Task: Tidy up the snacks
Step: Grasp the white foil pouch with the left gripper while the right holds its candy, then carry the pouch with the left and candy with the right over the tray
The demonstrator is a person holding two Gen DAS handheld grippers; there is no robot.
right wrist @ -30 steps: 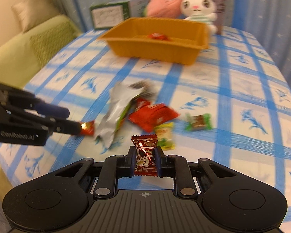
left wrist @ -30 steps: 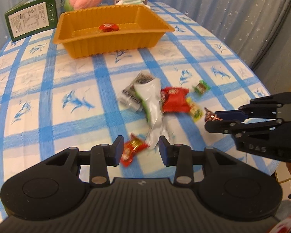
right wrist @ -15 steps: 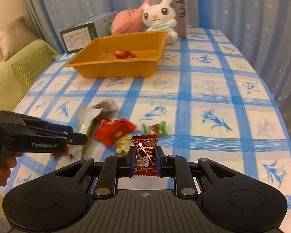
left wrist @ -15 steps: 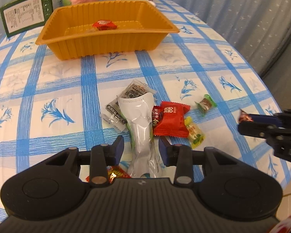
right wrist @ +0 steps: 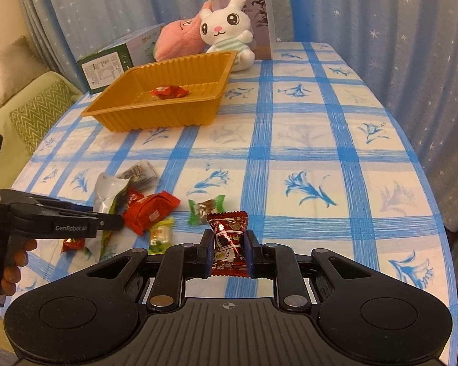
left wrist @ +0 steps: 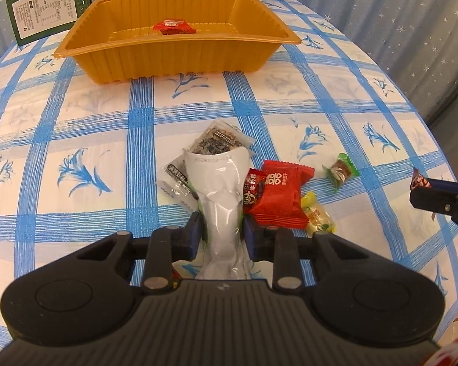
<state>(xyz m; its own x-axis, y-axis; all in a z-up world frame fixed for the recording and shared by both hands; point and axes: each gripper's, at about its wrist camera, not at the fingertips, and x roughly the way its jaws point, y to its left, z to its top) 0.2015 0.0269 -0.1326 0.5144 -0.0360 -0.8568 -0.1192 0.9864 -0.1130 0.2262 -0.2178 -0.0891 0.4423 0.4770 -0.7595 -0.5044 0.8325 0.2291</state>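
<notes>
The left gripper (left wrist: 222, 228) has its fingers pressed against the sides of a white pouch (left wrist: 218, 189) in the snack pile near the table's (right wrist: 305, 128) front edge. The right gripper (right wrist: 228, 251) clamps a dark red candy (right wrist: 229, 241) upright above the front edge. The orange tray (right wrist: 168, 113) sits far-left, holding one red candy (right wrist: 168, 91).

Pale blue star-printed curtains (right wrist: 366, 24) hanging behind the far and right edges of the blue-checked, flower-patterned bench (right wrist: 305, 140), light green sofa (right wrist: 24, 97) with beige cushion (right wrist: 6, 67) beyond its left edge, warm indoor light
</notes>
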